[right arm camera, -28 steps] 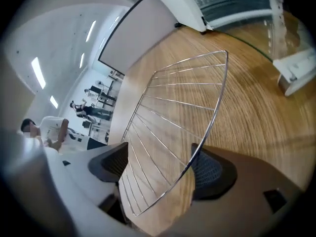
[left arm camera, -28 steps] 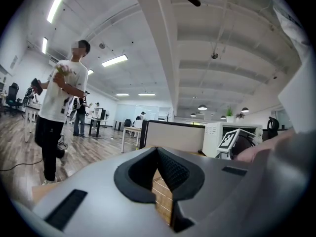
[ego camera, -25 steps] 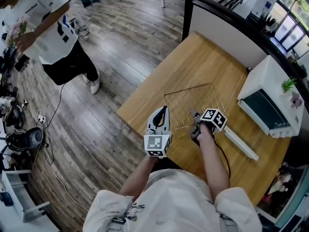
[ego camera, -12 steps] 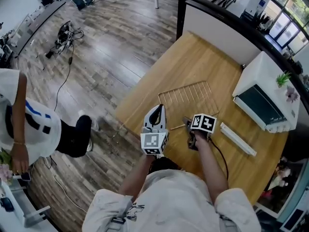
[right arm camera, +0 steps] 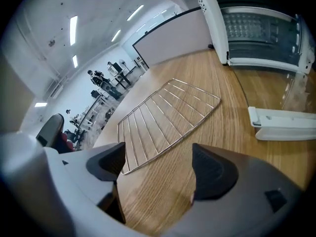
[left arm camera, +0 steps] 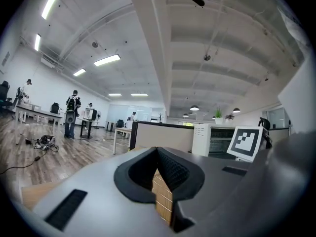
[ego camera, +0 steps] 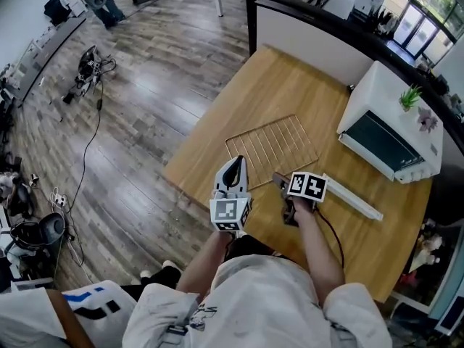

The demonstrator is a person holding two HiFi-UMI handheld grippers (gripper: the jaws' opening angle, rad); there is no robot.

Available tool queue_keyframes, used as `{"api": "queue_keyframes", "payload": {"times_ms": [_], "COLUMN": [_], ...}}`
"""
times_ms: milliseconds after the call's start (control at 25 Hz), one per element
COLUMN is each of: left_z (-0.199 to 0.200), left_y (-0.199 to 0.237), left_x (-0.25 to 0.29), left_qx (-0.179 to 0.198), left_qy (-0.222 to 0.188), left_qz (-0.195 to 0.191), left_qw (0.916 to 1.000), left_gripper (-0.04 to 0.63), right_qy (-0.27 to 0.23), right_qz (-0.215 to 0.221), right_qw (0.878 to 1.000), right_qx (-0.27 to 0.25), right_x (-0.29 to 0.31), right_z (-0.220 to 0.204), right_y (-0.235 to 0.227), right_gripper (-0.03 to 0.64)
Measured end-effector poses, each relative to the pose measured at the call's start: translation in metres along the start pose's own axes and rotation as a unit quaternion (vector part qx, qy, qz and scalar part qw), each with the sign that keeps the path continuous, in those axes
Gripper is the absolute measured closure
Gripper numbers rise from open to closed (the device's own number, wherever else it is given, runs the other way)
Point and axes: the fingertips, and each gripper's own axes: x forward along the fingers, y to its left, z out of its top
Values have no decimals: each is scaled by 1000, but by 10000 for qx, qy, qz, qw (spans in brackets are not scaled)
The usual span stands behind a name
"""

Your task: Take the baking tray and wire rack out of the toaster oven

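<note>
Left hand-held gripper (left arm camera: 157,151): jaws seemingly together, clearest in its view.

Pale honey-brown with fine straight plank lines on the rectangular wooden tabletop (ego camera: 304,85). Bright silver on the thin-barred metal wire rack (ego camera: 272,147) at centre. At 2 o'clock from it, white on the boxy toaster oven (ego camera: 384,93), dark teal-black on its glass door; green on the small leafy plant (ego camera: 409,95) on top. At 4 o'clock, plain white on the long narrow bar (ego camera: 353,199). Light grey shells with black pads on the left gripper (left arm camera: 157,152) and right gripper (right arm camera: 159,168); black-and-white square patterns on the marker cubes (ego camera: 230,214). Streaked grey-brown on the wood-plank floor (ego camera: 145,71) at 10 o'clock.
</note>
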Motion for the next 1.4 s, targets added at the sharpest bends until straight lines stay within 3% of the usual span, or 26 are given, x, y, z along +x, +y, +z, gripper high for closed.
{"api": "queue_keyframes", "payload": {"times_ms": [360, 760, 1400], "left_z": [5, 5, -1], "left_y": [-54, -127, -234], "left_x": [2, -1, -23], "left_qx": [131, 268, 494], "left_qy": [-11, 1, 34], "left_qz": [-396, -943, -1471], "left_qw": [9991, 9952, 9879], "left_gripper": [580, 580, 580], "right_qy": [-630, -1186, -2246], "right_qz": [-147, -346, -217], "right_qw": [9978, 9921, 9742], "right_qx": [-167, 198, 105], "right_x": [-47, -106, -200], "right_z": [8, 3, -8], "right_y": [-37, -100, -166], "right_gripper": [186, 187, 187]}}
